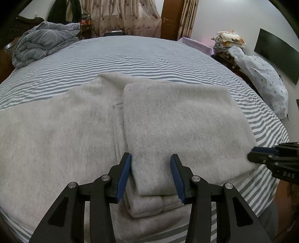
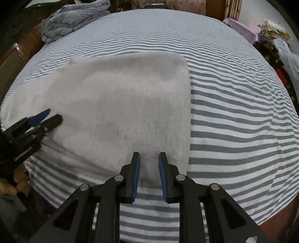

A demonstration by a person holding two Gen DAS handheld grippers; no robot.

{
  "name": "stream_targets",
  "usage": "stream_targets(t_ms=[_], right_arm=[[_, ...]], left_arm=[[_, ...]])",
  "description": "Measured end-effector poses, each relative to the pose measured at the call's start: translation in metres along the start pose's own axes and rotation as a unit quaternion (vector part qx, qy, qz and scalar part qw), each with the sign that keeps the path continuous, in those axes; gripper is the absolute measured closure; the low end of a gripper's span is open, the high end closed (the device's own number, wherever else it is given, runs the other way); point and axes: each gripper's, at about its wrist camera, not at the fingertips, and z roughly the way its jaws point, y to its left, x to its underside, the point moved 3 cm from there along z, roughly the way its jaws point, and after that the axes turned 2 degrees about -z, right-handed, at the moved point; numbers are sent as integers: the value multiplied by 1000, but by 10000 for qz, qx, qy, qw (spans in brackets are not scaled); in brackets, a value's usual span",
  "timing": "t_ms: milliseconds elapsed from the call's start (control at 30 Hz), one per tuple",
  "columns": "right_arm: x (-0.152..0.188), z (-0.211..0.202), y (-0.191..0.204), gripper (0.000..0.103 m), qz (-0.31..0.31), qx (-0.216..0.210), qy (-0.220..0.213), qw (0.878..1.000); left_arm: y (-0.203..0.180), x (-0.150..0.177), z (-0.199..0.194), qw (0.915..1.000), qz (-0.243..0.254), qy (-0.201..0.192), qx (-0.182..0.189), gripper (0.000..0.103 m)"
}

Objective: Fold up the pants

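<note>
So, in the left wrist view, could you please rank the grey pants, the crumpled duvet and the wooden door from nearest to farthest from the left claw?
1. Grey pants: directly under the left claw.
2. Crumpled duvet: far left of the bed.
3. Wooden door: beyond the bed, centre-right.

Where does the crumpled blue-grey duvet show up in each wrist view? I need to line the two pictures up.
Left wrist: the duvet lies at far upper left, on the bed's far corner.
Right wrist: the duvet sits along the top edge, left of centre, at that same corner.
Shared landmark: the folded grey pants on the striped bedsheet.
</note>
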Motion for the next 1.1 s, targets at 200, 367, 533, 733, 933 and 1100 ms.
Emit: stream_targets(t_ms=[200, 367, 533, 733, 933, 1100], right_arm=[[-7, 4, -1, 83, 51, 6, 62, 10000], [-7, 3, 1, 83, 87, 39, 91, 9999], [-13, 7, -6, 82, 293, -89, 145, 9994], [-17, 7, -7, 72, 471, -200, 183, 9985], [-23, 10, 8, 41, 505, -312, 194, 9980], [-23, 5, 20, 41, 534, -120, 67, 9985]], left_arm=[[1, 0, -1, 10000, 6, -22, 19, 58], [8, -3, -3, 9997, -83, 70, 204, 56], [26, -9, -17, 9954, -621, 350, 648, 55], [70, -5, -56, 9855, -1433, 244, 870, 53], [141, 7, -99, 9717, -2280, -79, 608, 52], [203, 26, -131, 9493, -3078, -434, 481, 52]])
